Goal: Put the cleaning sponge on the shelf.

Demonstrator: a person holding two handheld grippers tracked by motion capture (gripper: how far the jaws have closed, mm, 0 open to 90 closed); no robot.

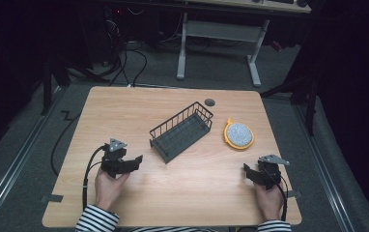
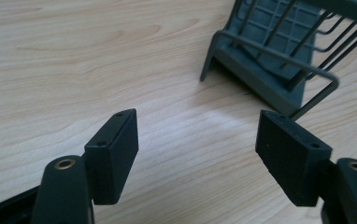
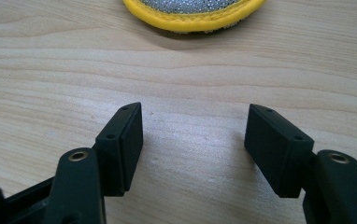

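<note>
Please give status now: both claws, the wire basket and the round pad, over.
Left claw open, empty, facing dark wire basket. Right claw open, empty, facing round yellow-rimmed grey scouring pad. Wooden table bare between them.

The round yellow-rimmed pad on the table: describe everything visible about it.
The round pad lies flat on the wooden table, right of the wire basket and apart from it. Its top is a speckled silvery grey and looks like a scouring mesh; a stitched yellow rim runs around it, with a small yellow tab on the far edge. Nothing touches it but the table. The right gripper is open, short of its near edge.
</note>
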